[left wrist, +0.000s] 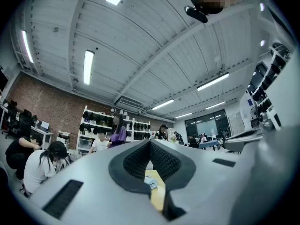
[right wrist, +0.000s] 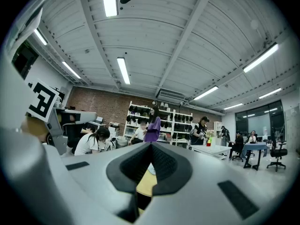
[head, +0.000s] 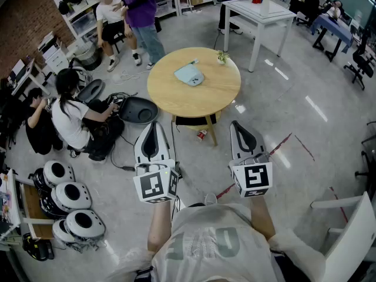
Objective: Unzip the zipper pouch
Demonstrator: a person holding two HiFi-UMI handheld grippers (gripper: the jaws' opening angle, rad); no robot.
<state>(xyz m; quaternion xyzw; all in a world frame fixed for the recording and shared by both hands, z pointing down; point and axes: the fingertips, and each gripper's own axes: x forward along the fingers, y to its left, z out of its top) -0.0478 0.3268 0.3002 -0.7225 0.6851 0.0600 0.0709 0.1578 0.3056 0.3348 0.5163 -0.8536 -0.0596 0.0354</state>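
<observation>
Both grippers are up and level in front of the person, and neither has anything in it. The left gripper (head: pixel 154 128) has its jaws clenched together on nothing, and the left gripper view shows the dark pads meeting along one seam. The right gripper (head: pixel 238 128) is the same, with its jaws pressed together and empty.

The zipper pouch (head: pixel 189 74), pale blue, lies flat on the round wooden bench (head: pixel 170 96), a little past the bench's middle. It is well apart from both sets of jaws. From the head view it sits straight ahead, in the gap between the two grippers and perhaps a shade nearer the left one. Each gripper view catches a sliver of the pouch (left wrist: pixel 152 182) just under its closed jaws, so both point roughly at it.

Its long axis seems to run on a slant, with a small tab pointing away and to the right. Where the zipper runs is too small to tell. The pouch looks closed, and what is inside cannot be seen.

A small potted plant (head: pixel 221 56) stands near the bench's far right edge, apart from the pouch.

Judging by this, the unzipping has not begun. Either gripper could reach in, but both must close the distance and part their jaws first.
</observation>
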